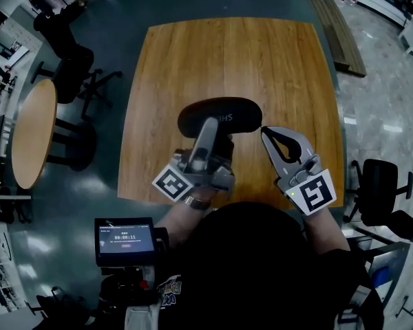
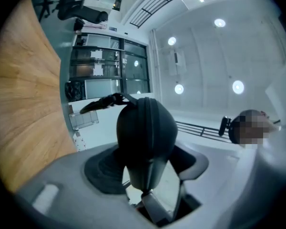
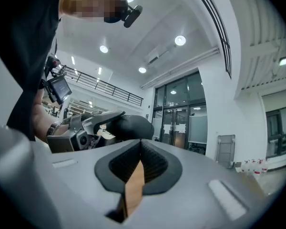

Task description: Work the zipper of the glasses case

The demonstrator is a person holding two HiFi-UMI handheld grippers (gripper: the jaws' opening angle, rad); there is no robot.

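A: How many cases?
B: One. A black glasses case (image 1: 220, 115), over the square wooden table (image 1: 193, 60), a little toward its 6 o'clock edge.
A: And the grippers?
B: Two. The left gripper (image 1: 208, 130) comes in from 6 o'clock and clamps the case, jaws spread wide around its body. The right gripper (image 1: 265, 132) sits at the case's 4 o'clock, jaws pressed together on nothing, with its tip just beside the case's end.
A: Just one table?
B: Two: a round table (image 1: 34, 133) stands at 9 o'clock.
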